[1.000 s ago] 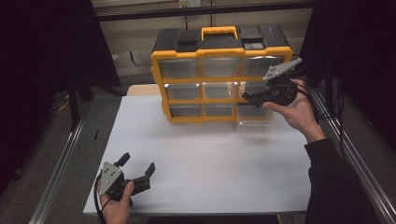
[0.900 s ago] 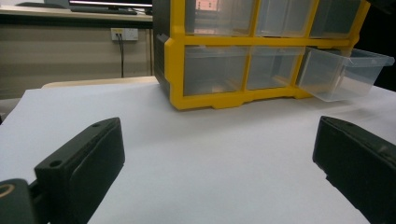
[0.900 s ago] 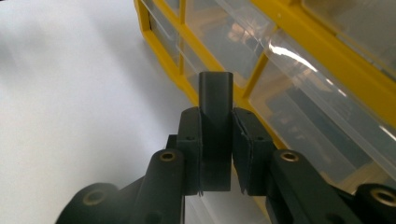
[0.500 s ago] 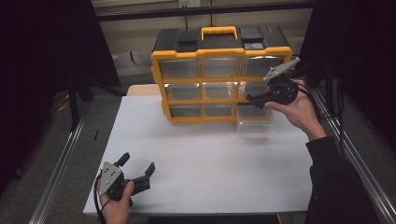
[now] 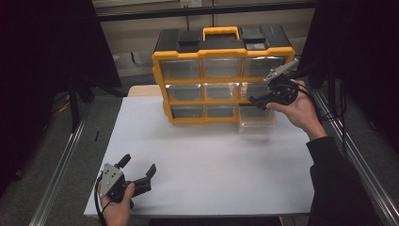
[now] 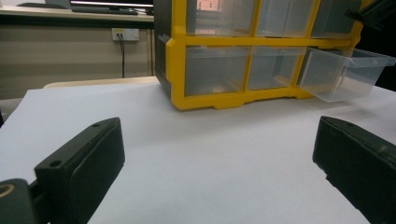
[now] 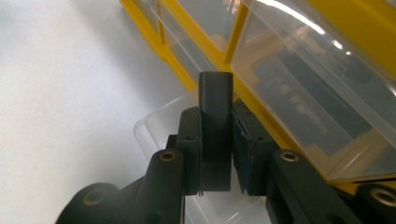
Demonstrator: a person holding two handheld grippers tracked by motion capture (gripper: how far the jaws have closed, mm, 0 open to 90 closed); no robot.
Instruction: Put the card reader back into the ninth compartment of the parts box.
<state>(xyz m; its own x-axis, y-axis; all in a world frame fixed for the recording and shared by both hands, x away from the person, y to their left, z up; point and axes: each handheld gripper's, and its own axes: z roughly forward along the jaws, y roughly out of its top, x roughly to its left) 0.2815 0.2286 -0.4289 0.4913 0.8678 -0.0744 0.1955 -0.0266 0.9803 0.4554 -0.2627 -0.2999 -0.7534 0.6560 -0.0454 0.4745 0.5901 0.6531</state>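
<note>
Black block [image 7: 215, 135] hanging over pulled-out clear drawer [image 5: 256, 117] | right gripper [image 5: 263, 98] clamping it, barely shifted | left gripper [image 5: 139, 172] idling wide | drop pending

From above, we look forward and down on the white table [image 5: 211, 155]; our left gripper view sits low, facing the yellow-framed plastic drawer cabinet [image 5: 221, 75], which our right gripper view sees close up.
</note>
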